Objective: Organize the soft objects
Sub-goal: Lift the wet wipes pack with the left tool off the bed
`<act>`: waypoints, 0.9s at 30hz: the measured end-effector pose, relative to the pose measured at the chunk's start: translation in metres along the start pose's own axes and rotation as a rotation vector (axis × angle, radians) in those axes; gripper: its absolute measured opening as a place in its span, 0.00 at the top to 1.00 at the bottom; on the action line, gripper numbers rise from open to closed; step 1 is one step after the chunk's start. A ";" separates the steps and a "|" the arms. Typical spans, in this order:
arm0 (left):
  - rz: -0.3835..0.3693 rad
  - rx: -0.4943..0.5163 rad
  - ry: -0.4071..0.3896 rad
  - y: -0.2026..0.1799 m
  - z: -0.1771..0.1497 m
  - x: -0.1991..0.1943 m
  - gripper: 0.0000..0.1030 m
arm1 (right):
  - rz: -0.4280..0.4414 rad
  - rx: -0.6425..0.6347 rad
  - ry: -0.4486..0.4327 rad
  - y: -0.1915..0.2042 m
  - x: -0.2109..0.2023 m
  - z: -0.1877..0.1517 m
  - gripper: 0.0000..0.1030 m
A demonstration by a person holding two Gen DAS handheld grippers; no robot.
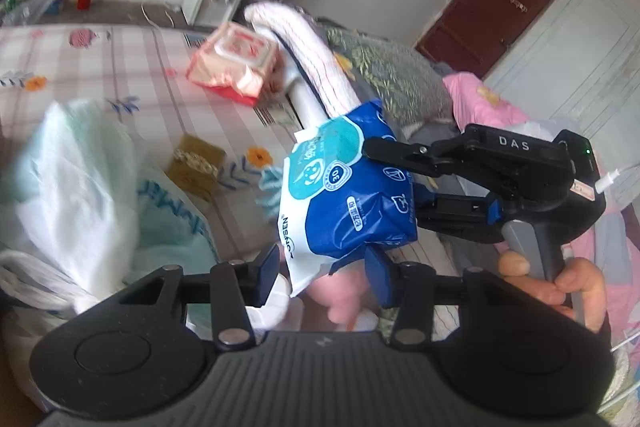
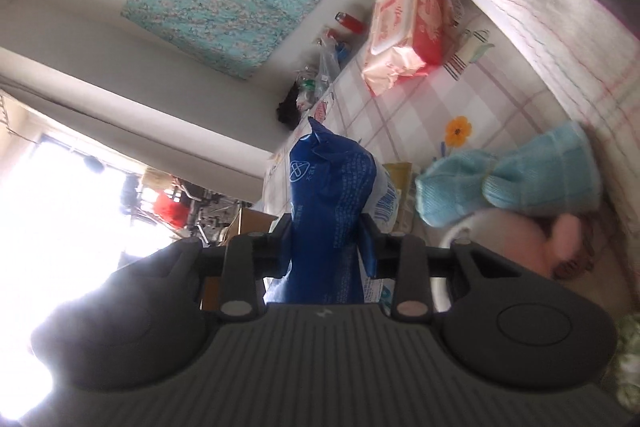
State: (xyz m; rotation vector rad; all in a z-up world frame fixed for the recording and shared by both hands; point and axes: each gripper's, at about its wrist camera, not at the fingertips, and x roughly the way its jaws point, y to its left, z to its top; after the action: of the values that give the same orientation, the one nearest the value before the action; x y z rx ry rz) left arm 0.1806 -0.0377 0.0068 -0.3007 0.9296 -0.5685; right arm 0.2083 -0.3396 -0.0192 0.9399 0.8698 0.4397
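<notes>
So the blue wet-wipes pack (image 1: 344, 187) is up in the air over the bed, centre of the left wrist frame, and the right tongs (image 1: 390, 189) are clamped on its right end, coming in from the right edge of the frame with a hand (image 1: 560, 283) on the grip. In the right wrist view the pack (image 2: 328, 211) sits squeezed between both pads, long axis running straight out away from the camera. The left tongs (image 1: 324, 271) are right below the pack's lower edge with the pads parted and nothing pinched; the corner just hangs between them. My guess is a hand-over, and the right side has it now.

Containers: at lower left of the left wrist view there's a white basket (image 1: 24, 279) with pale towels (image 1: 84, 179) stuffed in. The pink wipes pack (image 2: 404, 27) and the blue knit sock (image 2: 508, 175) lie loose on the bed sheet (image 1: 100, 67).
</notes>
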 end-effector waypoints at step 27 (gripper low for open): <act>-0.014 0.005 0.090 -0.021 0.015 0.078 0.29 | -0.134 -0.043 0.006 -0.050 -0.021 0.005 0.66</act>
State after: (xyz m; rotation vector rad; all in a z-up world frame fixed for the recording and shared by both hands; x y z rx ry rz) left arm 0.2223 -0.0999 -0.0261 -0.2788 1.0134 -0.6016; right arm 0.1982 -0.3835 -0.0500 0.8355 0.9189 0.3447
